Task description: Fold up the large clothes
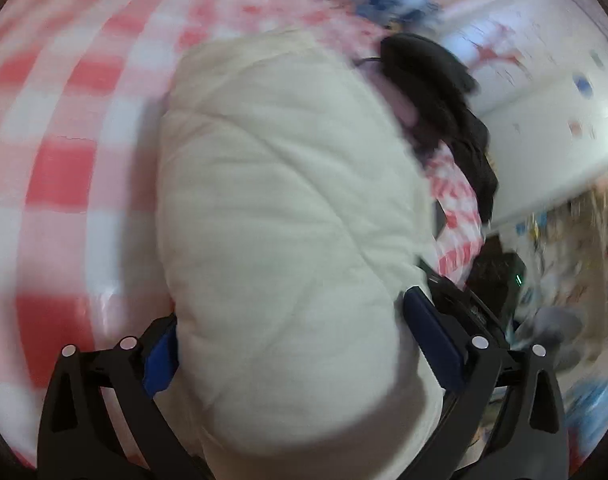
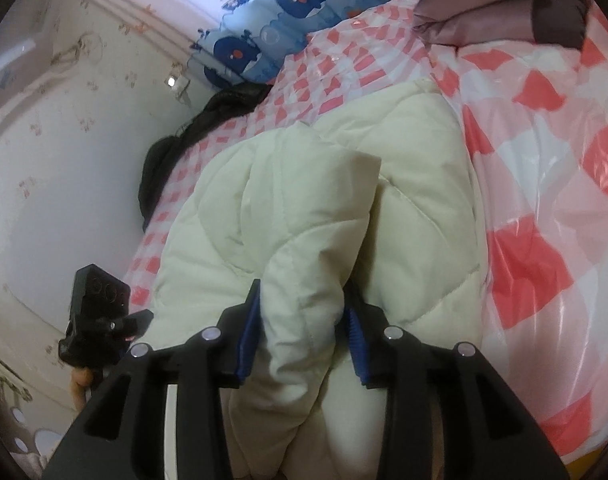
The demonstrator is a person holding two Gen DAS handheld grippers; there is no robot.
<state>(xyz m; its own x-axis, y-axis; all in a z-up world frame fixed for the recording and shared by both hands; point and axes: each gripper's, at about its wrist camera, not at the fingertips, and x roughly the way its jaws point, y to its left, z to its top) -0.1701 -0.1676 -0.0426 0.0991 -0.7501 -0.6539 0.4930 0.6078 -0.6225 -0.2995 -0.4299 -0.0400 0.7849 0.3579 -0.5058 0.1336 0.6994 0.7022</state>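
A cream quilted padded jacket point(image 2: 304, 208) lies on a surface with a red-and-white checked plastic cover point(image 2: 543, 200). My right gripper point(image 2: 302, 320) is shut on a thick fold of the jacket that stands up between its blue pads point(image 2: 248, 332). In the blurred left wrist view the jacket point(image 1: 288, 200) fills the middle. My left gripper point(image 1: 292, 344) has its jaws wide around the bulky jacket, with both blue pads point(image 1: 160, 364) pressed against its sides. The left gripper also shows in the right wrist view point(image 2: 100, 312) at the jacket's left edge.
A black garment point(image 2: 192, 128) lies at the cover's left edge, also in the left wrist view point(image 1: 443, 100). A pink and brown padded garment point(image 2: 503, 4) lies at the far right. A whale-print curtain point(image 2: 272, 28) and a white wall point(image 2: 64, 160) are behind.
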